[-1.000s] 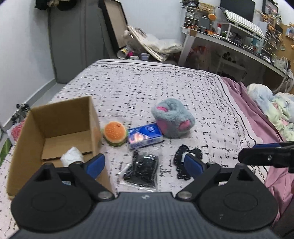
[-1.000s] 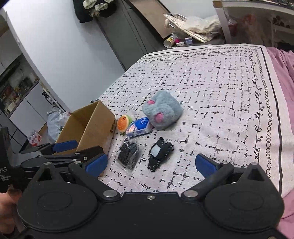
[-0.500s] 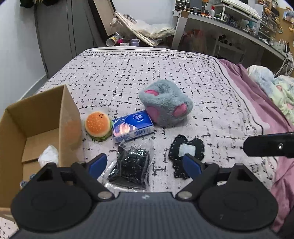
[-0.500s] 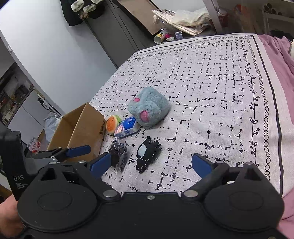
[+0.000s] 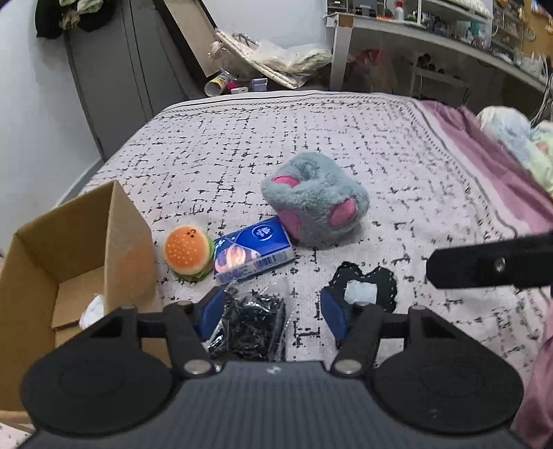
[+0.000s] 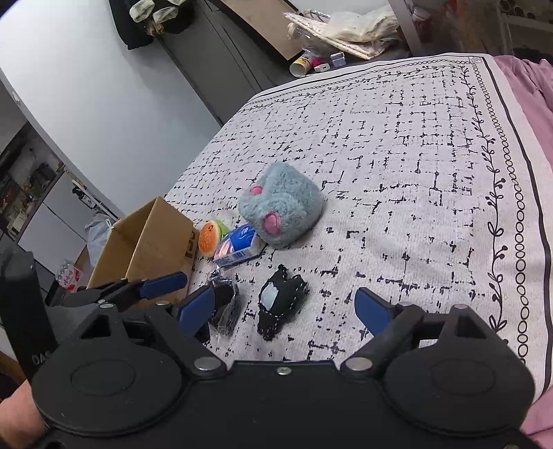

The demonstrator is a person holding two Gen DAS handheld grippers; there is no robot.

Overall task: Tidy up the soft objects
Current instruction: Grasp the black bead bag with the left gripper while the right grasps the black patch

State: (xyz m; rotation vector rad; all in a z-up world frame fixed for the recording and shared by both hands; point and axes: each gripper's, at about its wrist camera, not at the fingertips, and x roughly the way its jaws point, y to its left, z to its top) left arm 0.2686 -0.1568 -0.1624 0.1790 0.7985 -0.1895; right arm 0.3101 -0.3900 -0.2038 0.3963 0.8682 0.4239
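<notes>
My left gripper hangs low over a clear bag of black pieces. Its jaws are closing with the bag between them, and the right pad stands clear of it. My right gripper is also closing, its jaws wide around a black lace patch with a white centre and not touching it. Farther back lie a grey plush paw with pink pads, a blue tissue pack and a burger squishy. An open cardboard box at the left holds something white.
Everything lies on a bed with a black-patterned white cover. A pink blanket runs along the right side. Beyond the bed's far edge are a dark wardrobe, floor clutter and a desk. The box sits near the bed's left edge.
The left gripper has moved forward and down toward the bag, and its jaws have narrowed a lot. The right gripper has come closer to the black lace patch, its jaws narrowing a little.
</notes>
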